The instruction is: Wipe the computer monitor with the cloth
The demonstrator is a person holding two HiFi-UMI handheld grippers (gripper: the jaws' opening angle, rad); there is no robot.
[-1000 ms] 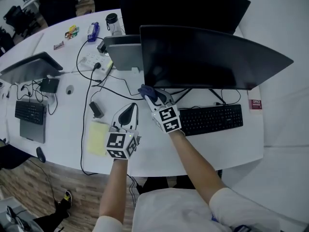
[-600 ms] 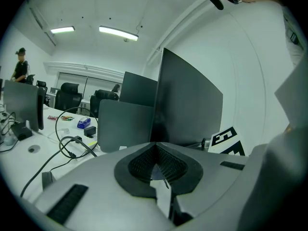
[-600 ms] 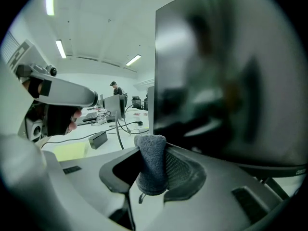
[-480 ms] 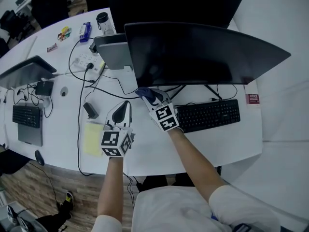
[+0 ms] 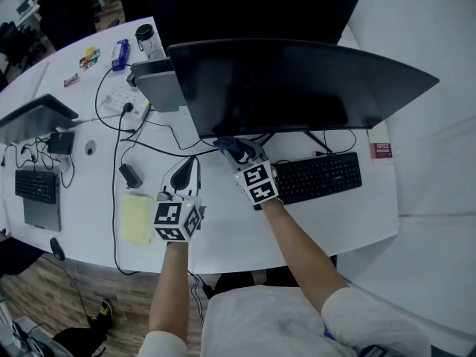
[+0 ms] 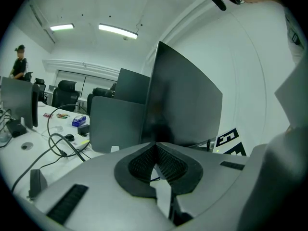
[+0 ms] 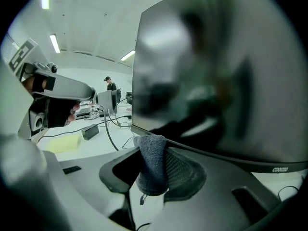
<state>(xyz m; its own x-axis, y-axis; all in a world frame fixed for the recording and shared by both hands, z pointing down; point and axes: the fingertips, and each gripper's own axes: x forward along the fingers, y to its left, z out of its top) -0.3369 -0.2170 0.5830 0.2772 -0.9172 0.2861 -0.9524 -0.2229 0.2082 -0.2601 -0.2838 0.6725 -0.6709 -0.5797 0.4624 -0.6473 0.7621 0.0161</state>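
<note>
A wide dark computer monitor (image 5: 297,88) stands on the white desk (image 5: 223,236), its screen facing me. My right gripper (image 5: 236,151) is shut on a dark blue cloth (image 7: 151,162), which sticks up between its jaws just below the screen's lower left edge (image 7: 202,148). In the head view the cloth (image 5: 225,145) shows as a blue wad under the monitor's corner. My left gripper (image 5: 186,175) hovers to the left over the desk, jaws closed together with nothing between them, and it points toward the monitor (image 6: 185,105).
A black keyboard (image 5: 318,177) lies right of the right gripper under the monitor. A yellow pad (image 5: 137,218), a black adapter (image 5: 130,175) and cables lie on the left. A grey monitor back (image 5: 160,84), a power strip (image 5: 119,99) and a bottle (image 5: 147,39) stand further back.
The head camera has shifted, so the desk and monitor slid left and up in the view. Both grippers kept their places near the monitor's lower left corner, with the cloth still held.
</note>
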